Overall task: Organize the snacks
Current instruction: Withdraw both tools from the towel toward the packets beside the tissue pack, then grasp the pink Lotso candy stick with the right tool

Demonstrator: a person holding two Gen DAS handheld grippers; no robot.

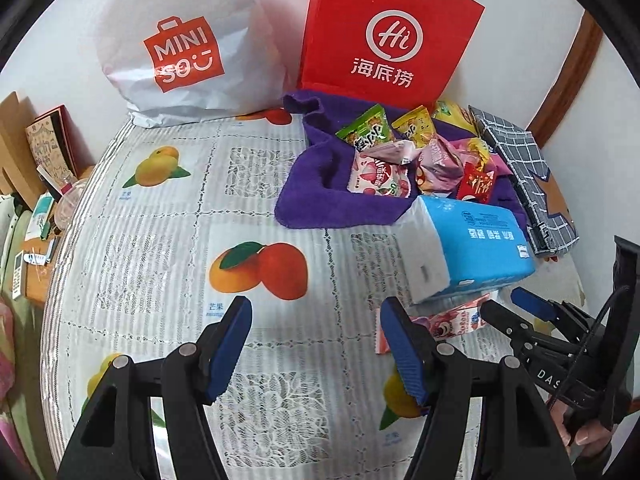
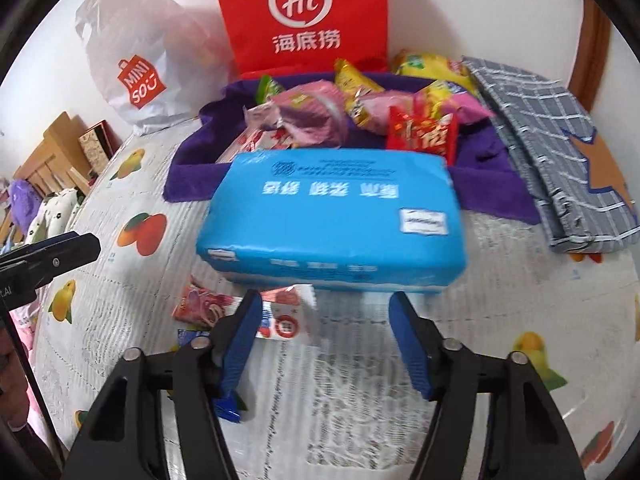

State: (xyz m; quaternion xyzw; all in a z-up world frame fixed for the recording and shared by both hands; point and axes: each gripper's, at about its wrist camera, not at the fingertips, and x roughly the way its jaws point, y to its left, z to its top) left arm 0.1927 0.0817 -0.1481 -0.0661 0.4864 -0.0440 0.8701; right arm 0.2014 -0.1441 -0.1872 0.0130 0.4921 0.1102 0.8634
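Observation:
Several snack packets (image 1: pixel 404 160) lie heaped on a purple towel (image 1: pixel 312 200) at the back of the table; they also show in the right wrist view (image 2: pixel 344 116). A blue tissue pack (image 2: pixel 332 220) lies in front of the towel, partly on top of a pink snack packet (image 2: pixel 208 308), which also shows in the left wrist view (image 1: pixel 452 320). My right gripper (image 2: pixel 324 312) is open and empty, just short of the tissue pack's near edge. My left gripper (image 1: pixel 316 320) is open and empty above the tablecloth, left of the tissue pack (image 1: pixel 468 248).
A white Miniso bag (image 1: pixel 184 44) and a red Haidilao bag (image 1: pixel 388 32) stand against the wall. A grey checked cloth case (image 2: pixel 556 148) lies at the right. The fruit-print tablecloth (image 1: pixel 168 208) covers the table. Boxes and clutter (image 1: pixel 44 168) sit beyond its left edge.

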